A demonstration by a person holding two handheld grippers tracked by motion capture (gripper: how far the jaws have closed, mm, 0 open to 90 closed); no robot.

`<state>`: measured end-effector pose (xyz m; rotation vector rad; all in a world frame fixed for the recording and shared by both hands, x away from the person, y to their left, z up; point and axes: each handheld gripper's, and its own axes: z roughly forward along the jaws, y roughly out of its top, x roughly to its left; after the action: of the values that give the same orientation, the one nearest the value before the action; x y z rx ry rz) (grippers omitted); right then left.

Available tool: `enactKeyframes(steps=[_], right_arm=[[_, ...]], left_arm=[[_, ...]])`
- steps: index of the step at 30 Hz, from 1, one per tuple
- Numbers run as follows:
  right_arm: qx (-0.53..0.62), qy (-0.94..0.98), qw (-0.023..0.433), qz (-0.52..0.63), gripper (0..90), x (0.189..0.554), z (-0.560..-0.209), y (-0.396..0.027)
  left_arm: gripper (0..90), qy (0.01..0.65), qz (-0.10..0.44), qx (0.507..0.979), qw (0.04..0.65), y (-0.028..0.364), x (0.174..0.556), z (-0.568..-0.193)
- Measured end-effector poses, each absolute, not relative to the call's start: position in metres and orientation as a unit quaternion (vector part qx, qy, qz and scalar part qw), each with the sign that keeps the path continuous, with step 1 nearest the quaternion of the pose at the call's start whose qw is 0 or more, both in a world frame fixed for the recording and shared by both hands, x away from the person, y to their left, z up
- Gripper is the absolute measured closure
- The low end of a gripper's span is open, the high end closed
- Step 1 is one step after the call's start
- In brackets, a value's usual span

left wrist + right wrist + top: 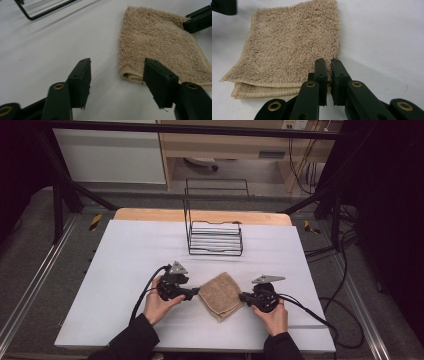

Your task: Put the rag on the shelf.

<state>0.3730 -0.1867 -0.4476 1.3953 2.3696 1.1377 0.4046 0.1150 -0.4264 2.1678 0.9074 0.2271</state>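
Nearest the high camera, two dark-sleeved forearms come in over the near edge of the white tabletop, each hand carrying a black two-jaw gripper. Between them lies the folded beige terry-cloth towel, turned like a diamond, resting flat a little right of centre and closer to the near edge than the far one.

The right gripper has its jaws nearly together, pinched on the towel's right corner, where the stacked hemmed layers meet. That grip probably pins the layers so the fold holds while the other side is taken.

The left gripper is at the towel's left corner with its jaws partly apart. One jaw stands on bare tabletop, the other just in front of the rolled fold edge, and nothing is pressed between them (the cloth sits beside the gap rather than in it). To my eye it is lining up for a matching pinch.

Farther out, a black wire rack with a tall back frame stands near the far edge, well apart from the towel. Bare white surface lies between, so nothing blocks a lift toward it.
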Motion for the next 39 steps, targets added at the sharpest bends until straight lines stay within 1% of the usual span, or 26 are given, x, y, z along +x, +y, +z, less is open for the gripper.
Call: enactKeyframes(steps=[1,6,10,13,16,23,26,33,39], right_arm=[[0.468,0.794,0.082,0.379,84.8,0.373,-0.448,-0.187],[0.467,0.795,0.083,0.379,84.7,0.373,-0.448,-0.187],[0.467,0.795,0.082,0.378,84.7,0.373,-0.448,-0.186],[0.467,0.796,0.083,0.377,84.9,0.373,-0.448,-0.186],[0.464,0.797,0.084,0.377,85.2,0.374,-0.447,-0.186],[0.459,0.797,0.088,0.382,86.1,0.379,-0.442,-0.185],[0.445,0.804,0.101,0.381,86.2,0.383,-0.439,-0.18],[0.424,0.811,0.113,0.386,86.2,0.393,-0.435,-0.168],[0.403,0.823,0.115,0.383,86.3,0.403,-0.439,-0.155]], left_arm=[[46.4,0.355,0.084,0.85,0.38,0.112,0.406,-0.428],[54.9,0.346,0.071,0.861,0.367,0.103,0.409,-0.438],[68.2,0.347,0.049,0.86,0.372,0.102,0.41,-0.441],[76.9,0.347,0.043,0.859,0.373,0.102,0.409,-0.442],[82.6,0.351,0.039,0.858,0.373,0.103,0.407,-0.44],[84.9,0.354,0.035,0.858,0.372,0.107,0.398,-0.433],[85.0,0.352,0.04,0.859,0.37,0.109,0.39,-0.429],[84.9,0.355,0.043,0.857,0.371,0.114,0.369,-0.425],[84.8,0.372,0.045,0.849,0.373,0.115,0.352,-0.428]])
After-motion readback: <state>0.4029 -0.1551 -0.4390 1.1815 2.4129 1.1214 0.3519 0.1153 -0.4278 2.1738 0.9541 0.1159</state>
